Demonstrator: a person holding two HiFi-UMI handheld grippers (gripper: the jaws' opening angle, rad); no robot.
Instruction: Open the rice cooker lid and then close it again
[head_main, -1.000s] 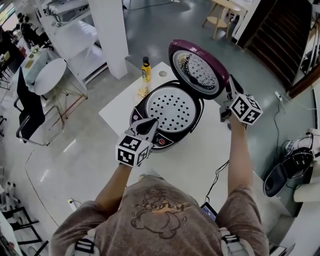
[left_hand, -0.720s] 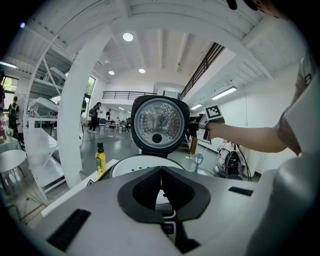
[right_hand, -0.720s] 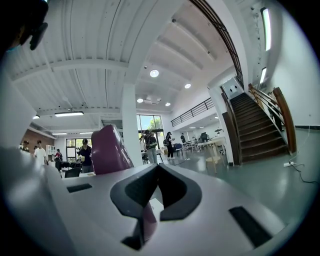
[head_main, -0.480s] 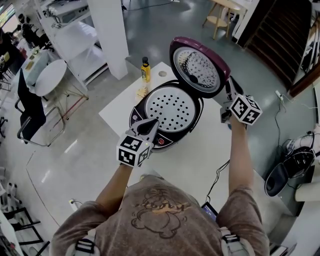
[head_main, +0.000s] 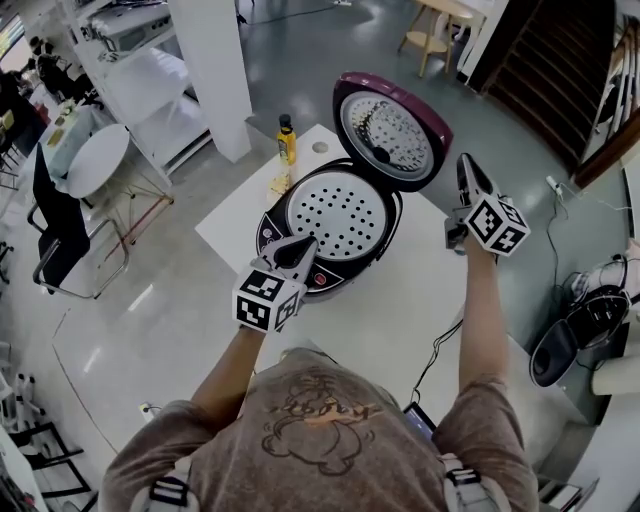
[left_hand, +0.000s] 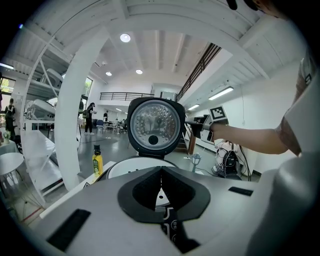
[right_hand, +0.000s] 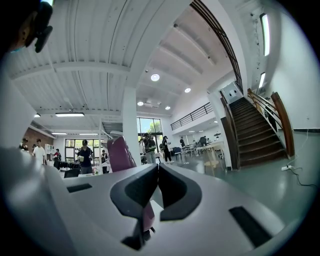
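The rice cooker (head_main: 335, 225) stands on a white table (head_main: 410, 290) with its purple lid (head_main: 390, 128) swung up and open, showing a white perforated tray (head_main: 345, 213) inside. My left gripper (head_main: 298, 248) is shut and empty at the cooker's front edge, over the control panel. In the left gripper view the lid's inner face (left_hand: 153, 125) stands upright ahead of the shut left gripper (left_hand: 161, 172). My right gripper (head_main: 464, 165) is shut and empty, just right of the lid and apart from it. The right gripper view shows the lid's purple back (right_hand: 120, 154) left of the right gripper (right_hand: 157, 167).
A yellow bottle (head_main: 286, 140) stands at the table's far corner beside a small yellow item. A black cord (head_main: 438, 352) runs off the table's near right edge. A white pillar (head_main: 215, 70) rises behind the table, and a chair (head_main: 55, 235) stands at the left.
My right gripper has drawn to the right, away from the lid's edge, and the gap between them has grown. The lid stays up. The left gripper has not moved.
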